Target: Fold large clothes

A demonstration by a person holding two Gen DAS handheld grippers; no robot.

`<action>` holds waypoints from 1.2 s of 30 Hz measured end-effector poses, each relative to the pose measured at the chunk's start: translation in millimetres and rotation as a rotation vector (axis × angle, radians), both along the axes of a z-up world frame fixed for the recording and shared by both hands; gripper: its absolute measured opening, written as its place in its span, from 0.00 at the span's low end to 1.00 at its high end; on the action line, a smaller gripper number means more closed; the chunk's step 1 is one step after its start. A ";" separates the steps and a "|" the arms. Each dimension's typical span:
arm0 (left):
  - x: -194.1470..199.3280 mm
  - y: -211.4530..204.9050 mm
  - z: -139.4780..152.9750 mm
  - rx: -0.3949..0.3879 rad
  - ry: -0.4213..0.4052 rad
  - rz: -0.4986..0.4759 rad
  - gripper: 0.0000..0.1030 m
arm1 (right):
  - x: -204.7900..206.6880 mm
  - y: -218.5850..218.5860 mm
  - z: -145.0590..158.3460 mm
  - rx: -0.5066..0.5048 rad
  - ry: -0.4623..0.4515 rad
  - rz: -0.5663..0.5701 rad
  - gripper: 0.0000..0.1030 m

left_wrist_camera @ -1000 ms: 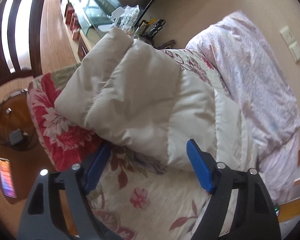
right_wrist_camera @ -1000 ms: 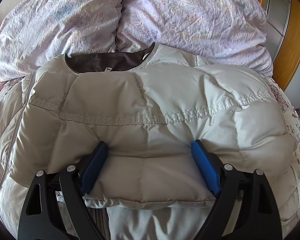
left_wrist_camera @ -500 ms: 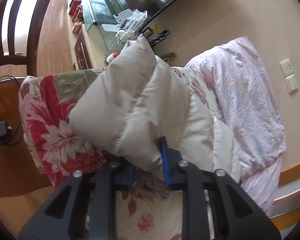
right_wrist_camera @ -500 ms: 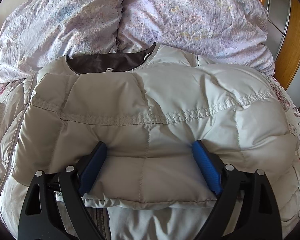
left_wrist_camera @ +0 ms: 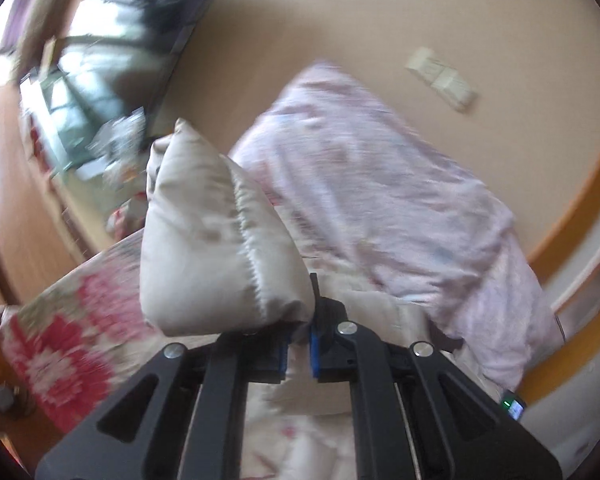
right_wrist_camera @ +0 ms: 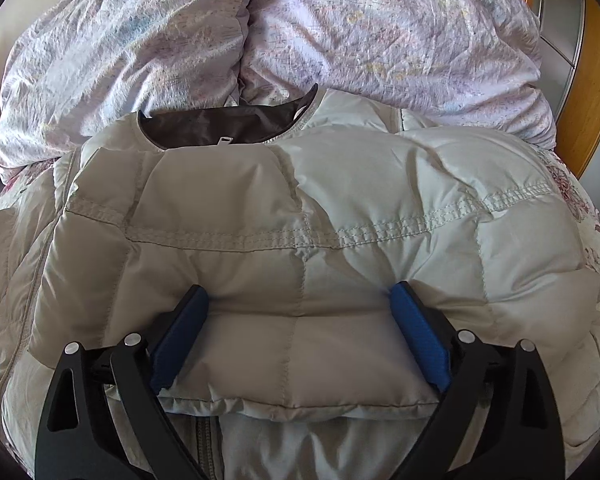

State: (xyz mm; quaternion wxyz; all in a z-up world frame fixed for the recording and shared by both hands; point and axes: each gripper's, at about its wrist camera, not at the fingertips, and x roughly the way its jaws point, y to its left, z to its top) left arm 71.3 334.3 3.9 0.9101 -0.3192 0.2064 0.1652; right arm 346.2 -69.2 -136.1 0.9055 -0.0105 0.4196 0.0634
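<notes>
Item: one cream down jacket (right_wrist_camera: 300, 208), quilted, spread across the bed with its brown-lined collar (right_wrist_camera: 220, 126) toward the lilac duvet (right_wrist_camera: 340, 24).

My left claw (left_wrist_camera: 298, 346) was clenched on a puffy corner of the jacket (left_wrist_camera: 220, 248), which stood raised above the red floral bedspread (left_wrist_camera: 60, 332); this view was blurred. The lilac duvet (left_wrist_camera: 380, 208) lay behind the raised corner, against the beige wall, where a switch plate (left_wrist_camera: 440, 80) showed.

My right claw (right_wrist_camera: 296, 336) was opening, its blue pads (right_wrist_camera: 420, 344) standing at either side of a folded jacket panel near the hem. Whether the pads pressed the fabric, I could not tell. The jacket's zip (right_wrist_camera: 206, 448) ran just below that panel.
</notes>
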 end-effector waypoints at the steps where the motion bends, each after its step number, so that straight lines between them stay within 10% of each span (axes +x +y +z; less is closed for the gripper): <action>1: 9.3 -13.9 10.4 0.024 -0.014 -0.046 0.07 | 0.0 -0.2 0.0 0.000 0.000 0.000 0.92; 11: 105.0 -167.7 51.9 0.071 -0.104 -0.522 0.07 | 0.8 0.4 -0.3 0.002 0.001 0.004 0.93; 22: 183.8 -300.7 -28.8 0.095 0.116 -0.759 0.11 | -32.7 -75.4 33.5 0.050 -0.055 -0.087 0.93; 27: 194.6 -334.3 -61.3 0.083 0.220 -0.866 0.65 | -43.4 -122.5 48.6 0.063 -0.109 -0.191 0.90; 36: 133.9 -286.2 -20.7 0.288 0.129 -0.721 0.91 | -56.5 -100.0 83.3 0.242 -0.165 0.086 0.58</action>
